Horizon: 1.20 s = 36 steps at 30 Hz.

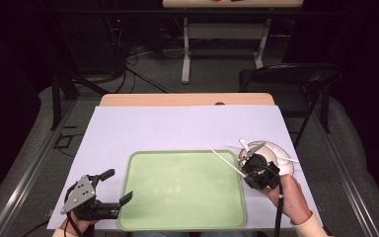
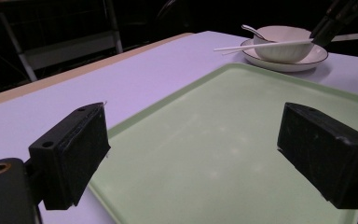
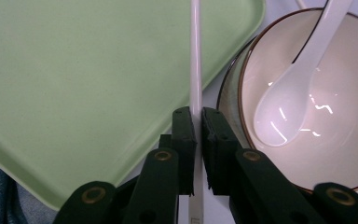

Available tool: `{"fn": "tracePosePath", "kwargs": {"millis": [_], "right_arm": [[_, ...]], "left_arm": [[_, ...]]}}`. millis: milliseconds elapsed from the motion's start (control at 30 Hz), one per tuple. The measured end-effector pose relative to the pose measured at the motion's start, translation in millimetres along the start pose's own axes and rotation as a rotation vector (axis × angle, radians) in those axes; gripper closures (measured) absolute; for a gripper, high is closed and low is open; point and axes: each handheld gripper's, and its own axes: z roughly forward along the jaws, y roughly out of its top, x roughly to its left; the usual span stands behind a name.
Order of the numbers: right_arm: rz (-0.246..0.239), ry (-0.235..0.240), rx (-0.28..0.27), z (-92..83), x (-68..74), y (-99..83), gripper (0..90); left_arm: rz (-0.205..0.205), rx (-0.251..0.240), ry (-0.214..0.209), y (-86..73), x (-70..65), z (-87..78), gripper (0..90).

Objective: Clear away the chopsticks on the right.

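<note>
The high view looks forward and down on the whole desk (image 1: 128, 128) from above its near edge. The left gripper view sits low at the green tray's (image 2: 223, 140) corner, facing across it toward the bowl (image 2: 282, 44) at upper right. The right gripper view looks close down on that bowl (image 3: 335, 116) and tray (image 3: 74, 84).

One tray (image 1: 182, 190), one bowl (image 3: 307, 121), one spoon (image 3: 289, 88)

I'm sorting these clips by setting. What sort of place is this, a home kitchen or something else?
Probably a lab or studio set up for recording, not a kitchen: a table under a plain sheet, dark surroundings, cables on the floor, a folding chair.
</note>
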Motion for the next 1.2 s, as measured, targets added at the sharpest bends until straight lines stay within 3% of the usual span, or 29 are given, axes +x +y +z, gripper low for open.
{"fn": "tracePosePath", "kwargs": {"millis": [400,633,1200], "right_arm": [[0.055,-0.009,0.05,21.3,14.1,-7.1,83.8],[0.044,-0.026,0.09,35.1,20.7,-8.3,83.8],[0.038,0.053,0.132,60.3,34.7,2.0,83.7]], "left_arm": [[0.001,-0.001,0.001,0.1,-0.1,-0.4,8.6],[0.0,-0.005,-0.001,-0.1,-0.1,-0.5,8.6],[0.004,-0.005,0.0,-0.1,-0.4,-0.2,8.6]]}}
